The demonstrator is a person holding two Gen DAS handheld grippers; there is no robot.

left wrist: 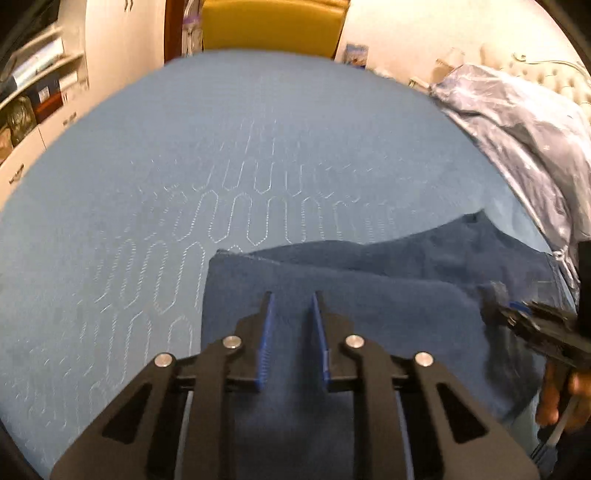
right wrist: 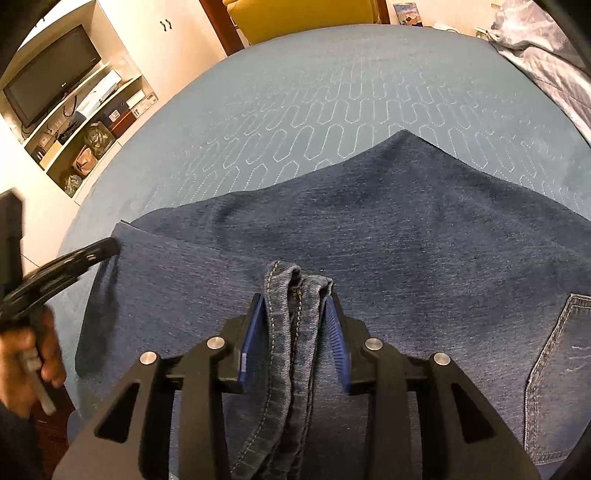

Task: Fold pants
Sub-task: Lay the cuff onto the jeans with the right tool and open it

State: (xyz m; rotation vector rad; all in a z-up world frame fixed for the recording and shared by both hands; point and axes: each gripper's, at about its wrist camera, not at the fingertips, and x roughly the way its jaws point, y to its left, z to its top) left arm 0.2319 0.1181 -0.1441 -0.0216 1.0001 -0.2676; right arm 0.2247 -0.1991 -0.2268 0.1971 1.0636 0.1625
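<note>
Over the blue bedspread (left wrist: 147, 147), left gripper (left wrist: 291, 299) is hovering above the jeans (left wrist: 332, 295), jaws apart, apparently holding nothing. From the right wrist, right gripper (right wrist: 295, 299) is clamping a bunched denim hem (right wrist: 291, 288); jeans are lying flat beneath.

A blue quilted bedspread (right wrist: 332, 92) covers the bed. At its far right corner lies a crumpled pale blue satin cover (left wrist: 517, 129). Beyond the far edge stands a yellow chair (left wrist: 273, 26); left, a television (right wrist: 51, 74) above cluttered shelves (right wrist: 92, 136).
</note>
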